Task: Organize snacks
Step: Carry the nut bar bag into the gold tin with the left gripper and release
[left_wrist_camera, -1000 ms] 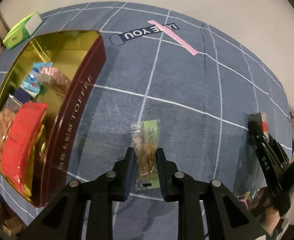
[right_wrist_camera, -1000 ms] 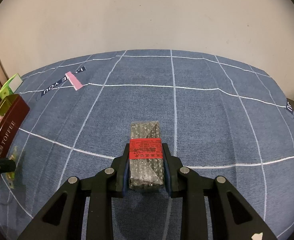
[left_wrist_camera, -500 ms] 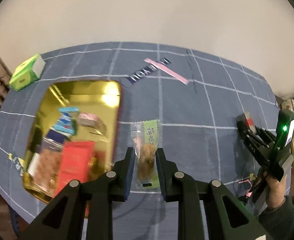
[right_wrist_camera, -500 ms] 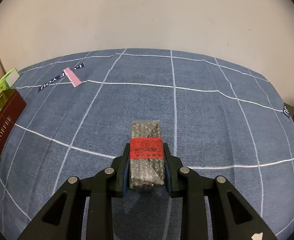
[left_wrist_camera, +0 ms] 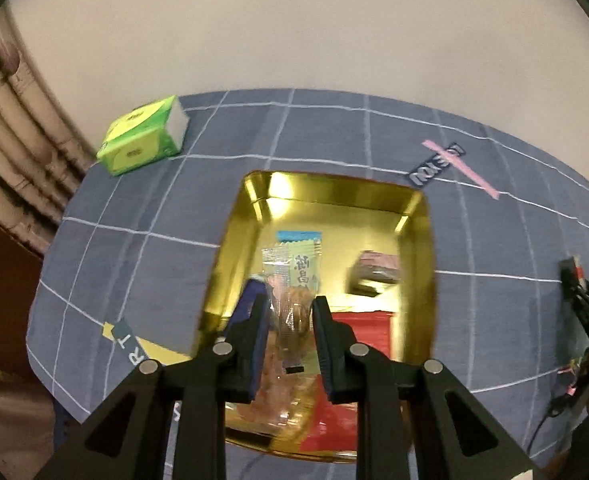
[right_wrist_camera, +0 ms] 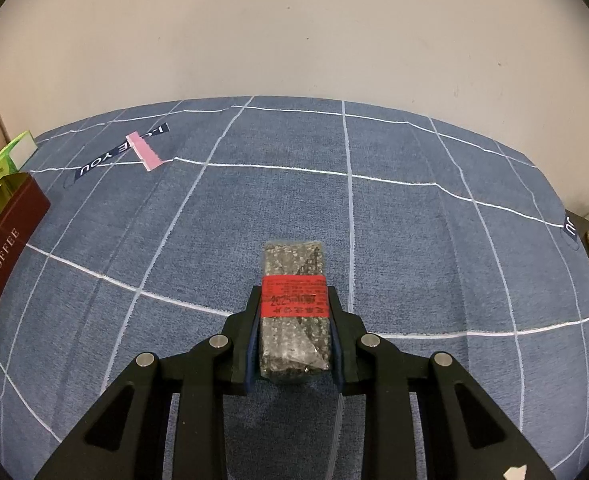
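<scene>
Both grippers are holding snacks over the blue checked cloth (right_wrist_camera: 434,240).

The gold tin (left_wrist_camera: 418,216) is filling centre frame, its contents blurring, partly hiding behind the left gripper (left_wrist_camera: 290,316), which is pinching a clear snack packet (left_wrist_camera: 294,280). The right gripper (right_wrist_camera: 294,316) is clamping a red-banded dark bar (right_wrist_camera: 294,280) lower centre; a green box (left_wrist_camera: 142,140) is sitting upper left.

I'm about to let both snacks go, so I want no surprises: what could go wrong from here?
The left gripper holds the clear snack packet over the gold tin, which already holds several packs; dropped here, it may land crooked on the red pack. The right gripper grips the dark red-banded bar over bare cloth, well away from the tin; released now, it misses.
</scene>
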`<state>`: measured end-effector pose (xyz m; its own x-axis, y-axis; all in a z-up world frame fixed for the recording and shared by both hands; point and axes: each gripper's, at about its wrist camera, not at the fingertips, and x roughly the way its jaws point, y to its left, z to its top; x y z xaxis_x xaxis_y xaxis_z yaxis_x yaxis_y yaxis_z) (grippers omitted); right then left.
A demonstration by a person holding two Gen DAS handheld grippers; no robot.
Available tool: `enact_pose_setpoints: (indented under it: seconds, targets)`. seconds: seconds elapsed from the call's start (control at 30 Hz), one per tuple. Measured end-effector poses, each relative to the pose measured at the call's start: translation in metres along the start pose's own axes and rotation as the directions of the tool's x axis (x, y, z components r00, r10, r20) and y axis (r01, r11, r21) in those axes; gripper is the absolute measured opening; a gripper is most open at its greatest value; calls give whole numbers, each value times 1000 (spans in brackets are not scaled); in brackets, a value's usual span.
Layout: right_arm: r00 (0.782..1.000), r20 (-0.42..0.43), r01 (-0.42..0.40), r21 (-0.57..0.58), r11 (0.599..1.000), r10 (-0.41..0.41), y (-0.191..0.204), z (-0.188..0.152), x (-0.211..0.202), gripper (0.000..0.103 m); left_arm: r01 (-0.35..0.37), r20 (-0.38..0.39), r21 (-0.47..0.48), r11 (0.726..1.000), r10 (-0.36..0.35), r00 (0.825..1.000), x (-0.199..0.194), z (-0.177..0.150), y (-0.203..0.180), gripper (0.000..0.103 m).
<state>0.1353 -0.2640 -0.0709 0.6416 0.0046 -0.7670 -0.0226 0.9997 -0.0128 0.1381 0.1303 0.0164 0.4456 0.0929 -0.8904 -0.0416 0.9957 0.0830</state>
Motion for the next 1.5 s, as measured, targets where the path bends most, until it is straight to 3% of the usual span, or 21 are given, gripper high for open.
enact_pose_setpoints:
  seconds: [0.13, 0.67, 0.97, 1.03, 1.1, 1.2, 1.5]
  targets:
    - [1000, 0, 1, -1, 1000, -1, 0, 0, 0, 26, -14, -11, 8, 1000, 14, 1000, 11, 2, 13, 22]
    - [1000, 0, 4, -3, 1000, -4, 1, 0, 0, 26, -39, -69, 137, 990, 49, 996, 61, 21, 5, 23]
    - [1000, 0, 4, -2, 1000, -4, 1, 0, 0, 26, -50, -84, 125, 991, 61, 995, 72, 20, 8, 23]
    - [1000, 0, 7, -2, 1000, -7, 1, 0, -1, 26, -49, -93, 117, 992, 60, 994, 74, 20, 9, 26]
    - [1000, -1, 11, 7, 1000, -11, 1, 0, -1, 25, -63, -105, 105, 992, 74, 992, 77, 19, 11, 38]
    - [1000, -3, 17, 11, 1000, -17, 1, 0, -1, 25, -57, -102, 96, 994, 67, 993, 76, 18, 14, 46]
    - [998, -29, 56, 28, 998, -55, 6, 5, 0, 25, 11, -52, 39, 999, -9, 999, 52, 15, 25, 49]
